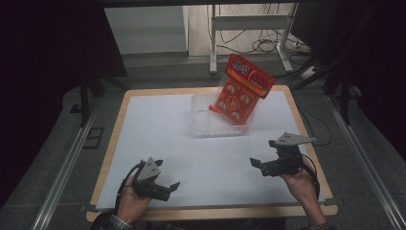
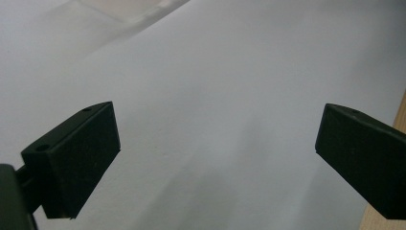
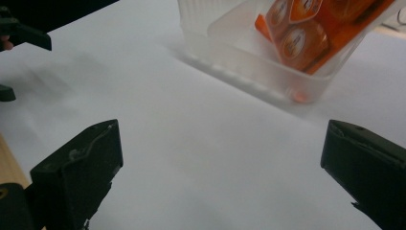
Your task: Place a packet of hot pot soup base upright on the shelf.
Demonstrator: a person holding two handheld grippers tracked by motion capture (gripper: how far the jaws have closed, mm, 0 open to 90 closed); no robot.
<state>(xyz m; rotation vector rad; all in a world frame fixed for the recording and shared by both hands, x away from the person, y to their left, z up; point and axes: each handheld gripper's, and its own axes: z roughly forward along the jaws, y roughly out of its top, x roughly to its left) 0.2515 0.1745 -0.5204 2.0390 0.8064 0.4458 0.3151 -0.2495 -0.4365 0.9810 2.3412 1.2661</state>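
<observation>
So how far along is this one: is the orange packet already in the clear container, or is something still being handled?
Done, by the look of it: the orange packet stands tilted in the clear container, its top leaning out over the far right rim. In hand: nothing. The left hand-held gripper and right hand-held gripper both sit open near the table's front edge, apart from the container. Left: perhaps only seating the packet fully, if that is wanted.

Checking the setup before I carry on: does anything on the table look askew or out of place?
One thing: the orange packet stands tilted in the clear plastic tub, leaning right with its top sticking out over the rim rather than lying inside. Nothing looks spilled or damaged. Both the left gripper and right gripper are open over the white sheet, holding nothing.
</observation>
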